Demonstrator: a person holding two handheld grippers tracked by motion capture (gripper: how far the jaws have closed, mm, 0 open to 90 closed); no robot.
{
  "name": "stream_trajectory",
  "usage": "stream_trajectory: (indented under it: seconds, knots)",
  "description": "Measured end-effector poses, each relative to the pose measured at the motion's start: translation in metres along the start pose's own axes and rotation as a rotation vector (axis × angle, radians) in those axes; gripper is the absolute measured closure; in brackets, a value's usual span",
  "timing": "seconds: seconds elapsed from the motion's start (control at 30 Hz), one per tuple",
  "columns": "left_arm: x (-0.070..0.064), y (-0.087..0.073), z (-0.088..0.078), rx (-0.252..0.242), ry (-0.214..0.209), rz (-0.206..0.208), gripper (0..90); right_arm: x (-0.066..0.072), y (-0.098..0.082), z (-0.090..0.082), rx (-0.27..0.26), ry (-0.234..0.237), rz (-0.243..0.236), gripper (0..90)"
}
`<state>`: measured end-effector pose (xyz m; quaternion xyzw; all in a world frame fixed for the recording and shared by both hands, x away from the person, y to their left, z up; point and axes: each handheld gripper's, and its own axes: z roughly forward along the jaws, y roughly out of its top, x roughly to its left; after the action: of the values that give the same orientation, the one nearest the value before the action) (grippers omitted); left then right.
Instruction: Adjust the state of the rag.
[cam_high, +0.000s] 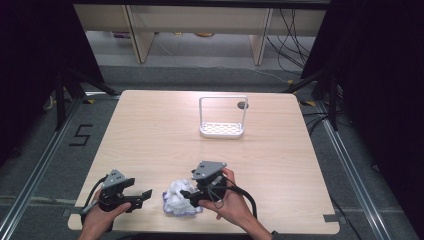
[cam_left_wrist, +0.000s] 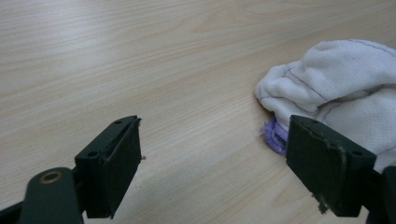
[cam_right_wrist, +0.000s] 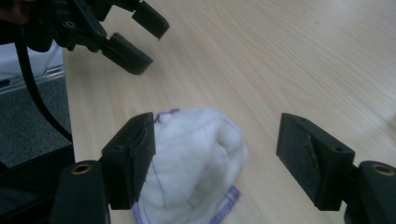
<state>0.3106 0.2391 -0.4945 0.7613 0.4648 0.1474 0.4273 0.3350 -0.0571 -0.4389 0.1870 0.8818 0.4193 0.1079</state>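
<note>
Below us in the high view, we hold the left gripper (cam_high: 145, 194) near the table's (cam_high: 150, 130) front edge, just left of a crumpled white cloth (cam_high: 179, 197) with purple trim. Our right gripper (cam_high: 187, 196) is at the cloth's right side. A white rack (cam_high: 223, 118) stands well apart, farther back.

Through the left gripper view, our jaws stand wide over bare wood, and the cloth (cam_left_wrist: 341, 88) lies beside the right-hand jaw.

Through the right gripper view, our jaws gape wide with the cloth (cam_right_wrist: 194, 158) between them, against the left-hand pad and clear of the other. The left gripper (cam_right_wrist: 140, 39) shows beyond, open.
</note>
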Motion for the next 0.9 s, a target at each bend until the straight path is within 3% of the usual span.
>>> stream_trajectory:
  seconds: [0.07, 0.13, 0.17, 0.23, 0.37, 0.43, 0.5, 0.57, 0.67, 0.77, 0.83, 0.87, 0.9]
  knots:
    - [0.001, 0.0, 0.0, 0.0, 0.005, -0.008, 17.7, 0.003, 0.007, 0.009, 0.015, 0.016, -0.014, 33.2]
    - [0.005, 0.0, -0.002, 0.024, 0.013, 0.014, 17.8, 0.005, 0.012, 0.018, 0.025, 0.026, -0.038, 36.2]
    - [0.005, -0.001, -0.001, 0.006, 0.016, -0.011, 17.9, 0.006, 0.014, 0.023, 0.038, 0.039, -0.039, 36.4]
    - [0.007, -0.001, -0.001, 0.004, 0.021, -0.019, 17.9, 0.006, 0.017, 0.033, 0.069, 0.057, -0.038, 40.2]
    - [0.013, -0.001, -0.004, -0.004, 0.023, -0.055, 18.1, 0.007, 0.017, 0.045, 0.112, 0.055, -0.04, 45.1]
    - [0.013, -0.002, -0.004, -0.002, 0.028, -0.051, 18.1, 0.006, 0.016, 0.051, 0.145, 0.051, -0.055, 46.0]
    - [0.012, -0.002, -0.003, -0.008, 0.032, -0.051, 18.1, 0.005, 0.015, 0.055, 0.169, 0.042, -0.063, 52.2]
    - [0.012, -0.002, -0.003, -0.003, 0.028, -0.042, 18.2, 0.004, 0.012, 0.058, 0.19, 0.042, -0.084, 66.1]
    - [0.012, -0.002, -0.003, -0.002, 0.027, -0.045, 18.3, 0.002, 0.011, 0.051, 0.188, 0.048, -0.106, 78.7]
    - [0.012, -0.002, -0.002, -0.015, 0.028, -0.049, 18.4, -0.003, 0.015, 0.036, 0.137, 0.032, -0.143, 81.1]
    - [0.012, -0.002, -0.002, -0.016, 0.027, -0.052, 18.4, -0.004, 0.018, 0.027, 0.121, 0.032, -0.122, 81.3]
    - [0.012, -0.002, -0.002, -0.013, 0.026, -0.054, 18.4, -0.008, 0.025, 0.008, 0.079, 0.028, -0.111, 81.6]
    - [0.011, -0.003, -0.001, -0.027, 0.027, -0.058, 18.4, -0.01, 0.028, 0.002, 0.053, 0.033, -0.127, 81.6]
